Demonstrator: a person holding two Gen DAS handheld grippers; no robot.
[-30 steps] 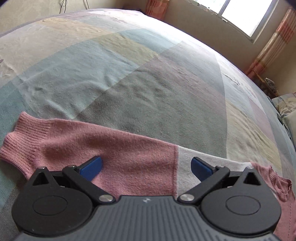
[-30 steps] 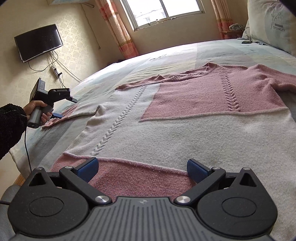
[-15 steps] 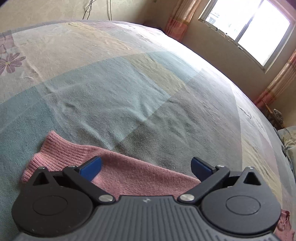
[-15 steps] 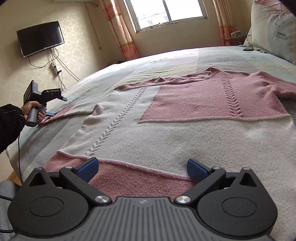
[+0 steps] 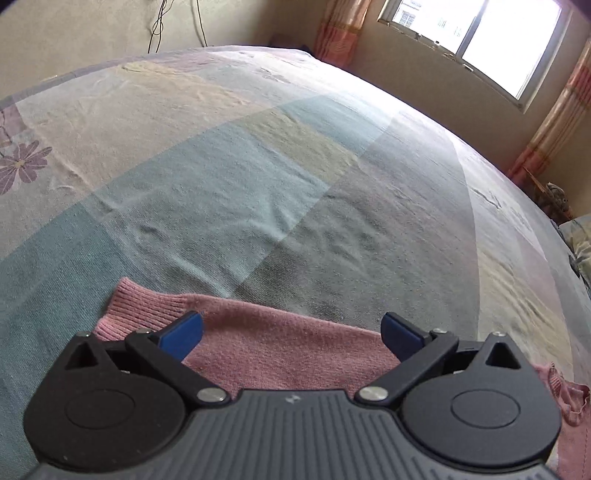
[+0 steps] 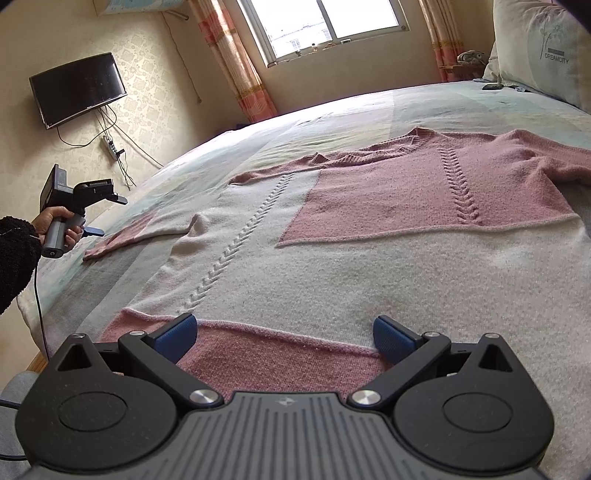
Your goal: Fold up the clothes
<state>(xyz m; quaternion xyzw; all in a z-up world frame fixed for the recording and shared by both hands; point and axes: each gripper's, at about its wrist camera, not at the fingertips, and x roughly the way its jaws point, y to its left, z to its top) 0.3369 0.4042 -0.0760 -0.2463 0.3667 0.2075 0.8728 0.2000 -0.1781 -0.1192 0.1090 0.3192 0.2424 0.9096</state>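
Observation:
A pink and cream knitted sweater lies flat, front up, across the bed. Its left sleeve stretches toward the bed's left edge and ends in a ribbed pink cuff. My left gripper hovers open just above that sleeve near the cuff, nothing between its blue pads. From the right wrist view a hand holds the left gripper at the sleeve end. Low over the sweater's pink bottom hem my right gripper stands open and holds nothing.
A pastel patchwork bedspread covers the bed. A pillow leans at the far right head end. A wall television with hanging cables, a window and curtains lie beyond. The bed's near-left edge drops to the floor.
My left gripper has moved left along the sleeve toward the cuff, staying open. The right gripper has held almost still over the hem.

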